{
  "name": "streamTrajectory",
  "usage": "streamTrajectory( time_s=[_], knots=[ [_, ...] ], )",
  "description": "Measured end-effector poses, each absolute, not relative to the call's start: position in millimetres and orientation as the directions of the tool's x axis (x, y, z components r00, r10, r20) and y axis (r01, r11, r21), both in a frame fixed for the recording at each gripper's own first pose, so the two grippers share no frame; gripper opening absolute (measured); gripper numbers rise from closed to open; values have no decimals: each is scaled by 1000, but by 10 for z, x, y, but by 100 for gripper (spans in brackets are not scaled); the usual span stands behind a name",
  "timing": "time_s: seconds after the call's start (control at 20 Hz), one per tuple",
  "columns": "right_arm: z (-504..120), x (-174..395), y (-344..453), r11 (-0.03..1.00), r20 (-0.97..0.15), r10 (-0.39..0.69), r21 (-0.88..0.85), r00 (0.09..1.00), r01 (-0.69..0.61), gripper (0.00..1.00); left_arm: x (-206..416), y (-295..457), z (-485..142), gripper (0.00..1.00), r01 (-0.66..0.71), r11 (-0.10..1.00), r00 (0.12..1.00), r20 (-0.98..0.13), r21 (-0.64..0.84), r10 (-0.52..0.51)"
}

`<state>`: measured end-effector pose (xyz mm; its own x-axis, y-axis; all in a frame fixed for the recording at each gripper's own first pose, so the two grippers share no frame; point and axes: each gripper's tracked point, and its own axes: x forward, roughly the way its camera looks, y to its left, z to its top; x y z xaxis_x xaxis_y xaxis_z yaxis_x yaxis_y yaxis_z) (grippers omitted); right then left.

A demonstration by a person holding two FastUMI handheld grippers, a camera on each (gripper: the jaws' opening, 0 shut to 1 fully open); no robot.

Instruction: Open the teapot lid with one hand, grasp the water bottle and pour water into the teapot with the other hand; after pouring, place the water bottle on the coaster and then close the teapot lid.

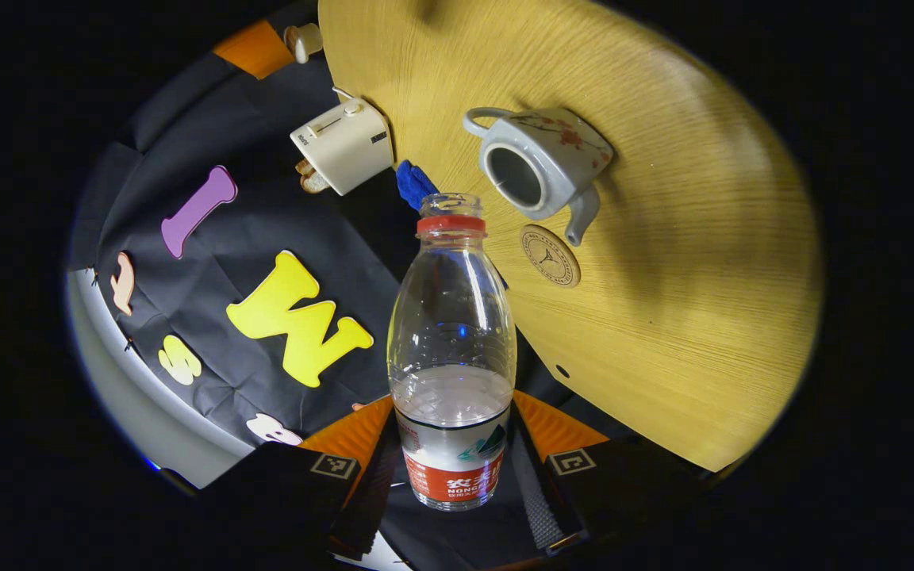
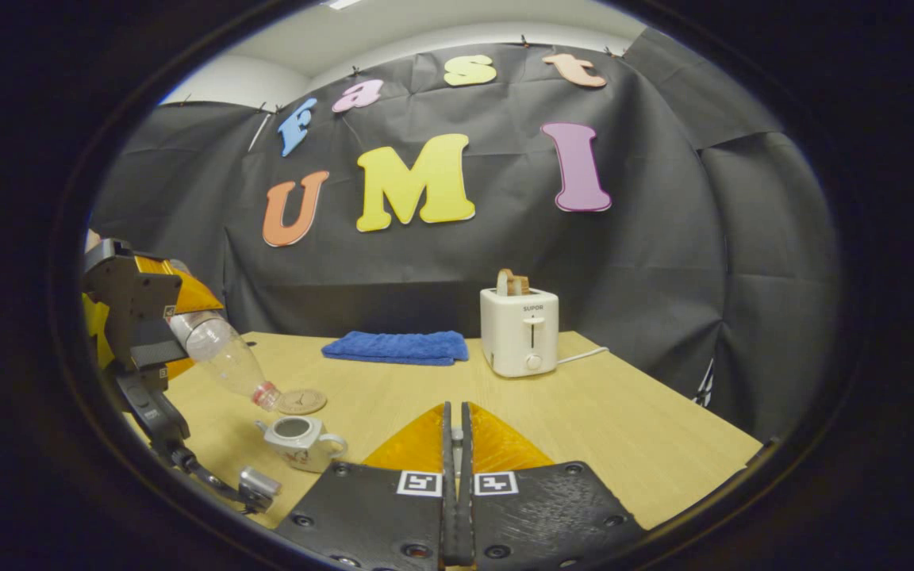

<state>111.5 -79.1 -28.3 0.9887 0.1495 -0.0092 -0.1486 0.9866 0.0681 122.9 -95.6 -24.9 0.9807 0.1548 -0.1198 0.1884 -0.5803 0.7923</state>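
Water bottle was grasped low on its body by the left claw, uncapped and tilted, its long axis running from the claw toward the teapot. The mouth pointed down and a little short of the open pot, near the coaster. In the right gripper view the neck hung just above the teapot on the left of the tabletop. Pouring probably needed more reach and tilt. The right claw looked clenched, perhaps on the lid knob; I could not tell.
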Motion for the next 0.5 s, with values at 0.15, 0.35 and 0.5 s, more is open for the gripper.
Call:
streamTrajectory(
  time_s=[0.15,0.35,0.5],
  knots=[
    [-280,1118,-797,987,-7,148,64,989,-148,0,1232,-957,-256,73,192,-593,980,-119,782,160],
    [-276,1109,-798,987,-6,151,63,988,-151,0,1249,-950,-274,73,199,-595,979,-123,779,165],
    [-274,1105,-814,987,-4,148,60,989,-147,0,1248,-928,-286,73,203,-587,978,-128,784,167]
  ],
)
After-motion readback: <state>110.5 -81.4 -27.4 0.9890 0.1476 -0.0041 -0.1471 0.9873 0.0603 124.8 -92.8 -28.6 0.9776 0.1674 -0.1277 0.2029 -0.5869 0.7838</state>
